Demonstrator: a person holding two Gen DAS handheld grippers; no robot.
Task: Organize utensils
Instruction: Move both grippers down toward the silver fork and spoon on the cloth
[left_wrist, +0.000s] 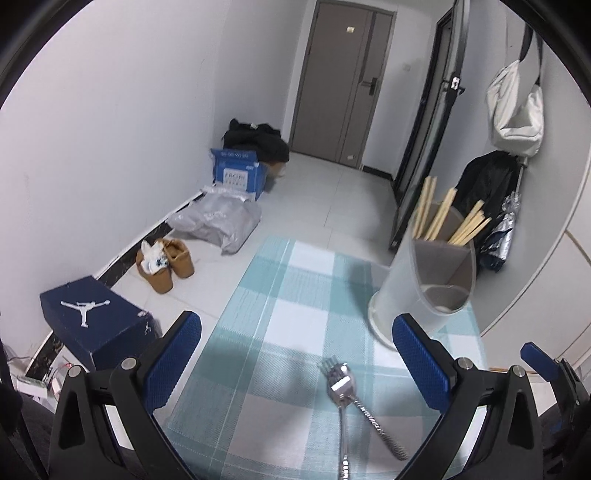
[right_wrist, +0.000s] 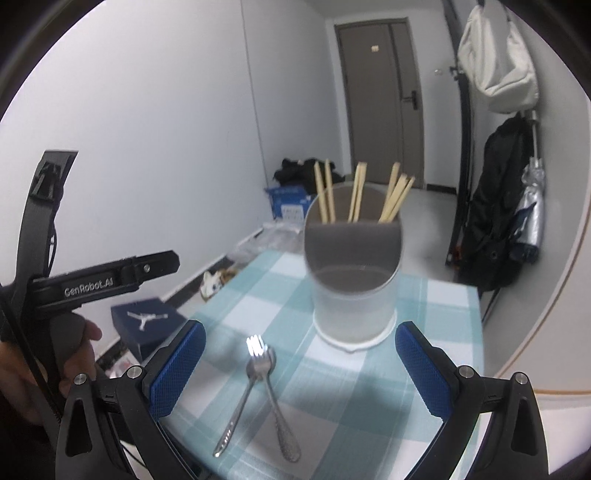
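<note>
hovering above a teal-and-white checked placemat (right_wrist: 332, 384), both grippers, each tilted forward and down toward it. left gripper (left_wrist: 297, 363) with blue pads spread wide, nothing between them. right gripper (right_wrist: 300, 367) likewise wide apart and empty, pointed straight at the utensil holder (right_wrist: 352, 291).

seen from the right wrist: the left gripper's black body off to the left at about the same height, "genrobot.ai" printed along its side, gripped from below by a hand (right_wrist: 79, 341) wrapped round the handle, thumb showing.

lying on the placemat, between the right gripper's pads in its view: a fork (right_wrist: 242, 391) and a spoon (right_wrist: 275, 398), both metal, heads touching and overlapping at the far end, handles splaying apart toward the camera in a narrow v. fork tines pointing at the holder, near its base but not touching it. in the left view, the same pair low and right of centre, closer to the right-hand pad.

standing upright at the far right part of the placemat: the translucent holder, split by a grey divider. wooden chopsticks (right_wrist: 356, 194) leaning in the rear compartment. front compartment holding something pale at the bottom, too blurred to name.

beyond the table edge: a dark blue shoe box (left_wrist: 98, 317) on the floor, well apart.
</note>
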